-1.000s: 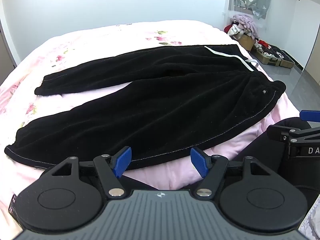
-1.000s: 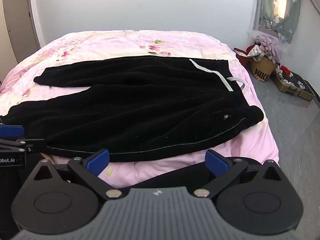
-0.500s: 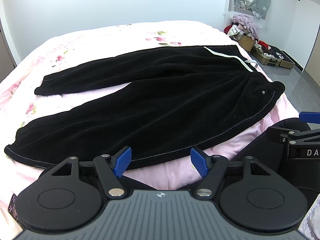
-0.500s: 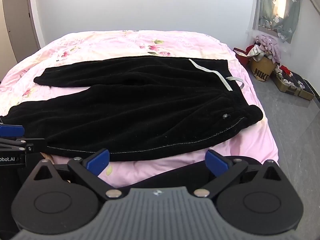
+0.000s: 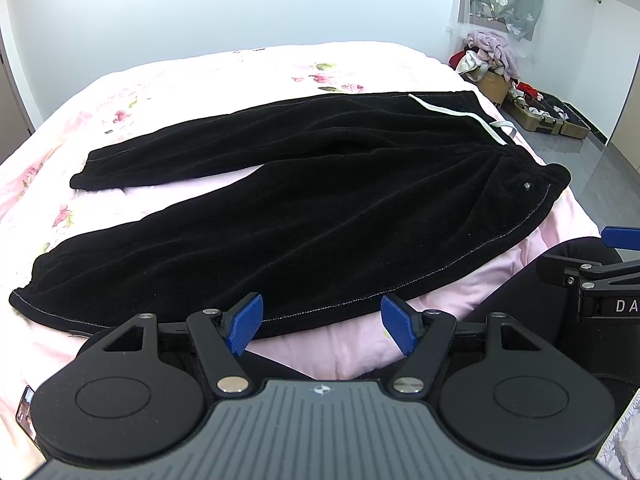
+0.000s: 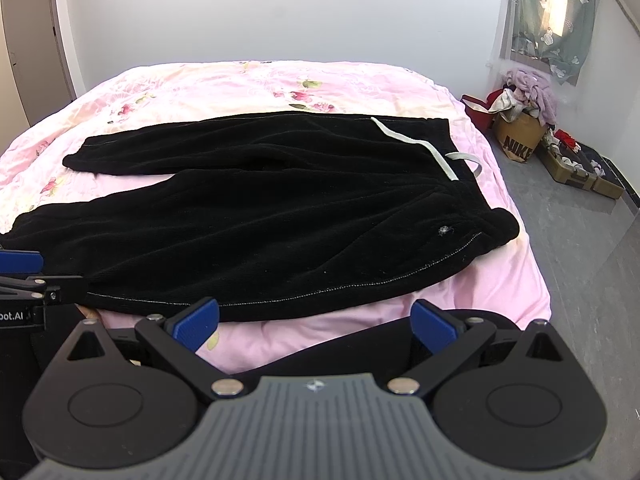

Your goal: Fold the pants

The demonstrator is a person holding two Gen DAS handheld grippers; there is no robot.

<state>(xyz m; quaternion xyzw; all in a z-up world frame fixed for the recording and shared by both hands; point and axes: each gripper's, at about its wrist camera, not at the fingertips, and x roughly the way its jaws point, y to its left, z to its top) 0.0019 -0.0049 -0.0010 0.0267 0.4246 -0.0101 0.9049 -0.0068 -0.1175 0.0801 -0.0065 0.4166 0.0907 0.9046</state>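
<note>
Black velvet pants (image 5: 288,216) lie spread flat on a pink floral bed (image 5: 168,92), waistband to the right, both legs pointing left and splayed apart. A white drawstring (image 5: 456,116) lies across the waistband. The pants also show in the right wrist view (image 6: 260,216). My left gripper (image 5: 322,326) is open and empty, just short of the pants' near hem. My right gripper (image 6: 316,326) is open and empty, near the bed's front edge below the waist end. Each gripper shows at the edge of the other's view.
Right of the bed is grey floor with a Nike bag of clothes (image 6: 520,136) and an open case (image 6: 580,164). A door (image 6: 24,48) stands at the far left. The person's dark-clothed legs (image 6: 340,344) lie under the grippers. A phone (image 5: 26,412) lies at the bed's near left.
Almost nothing differs. Both grippers stay open and roughly still; the views shift very slightly. The pants have not moved.
</note>
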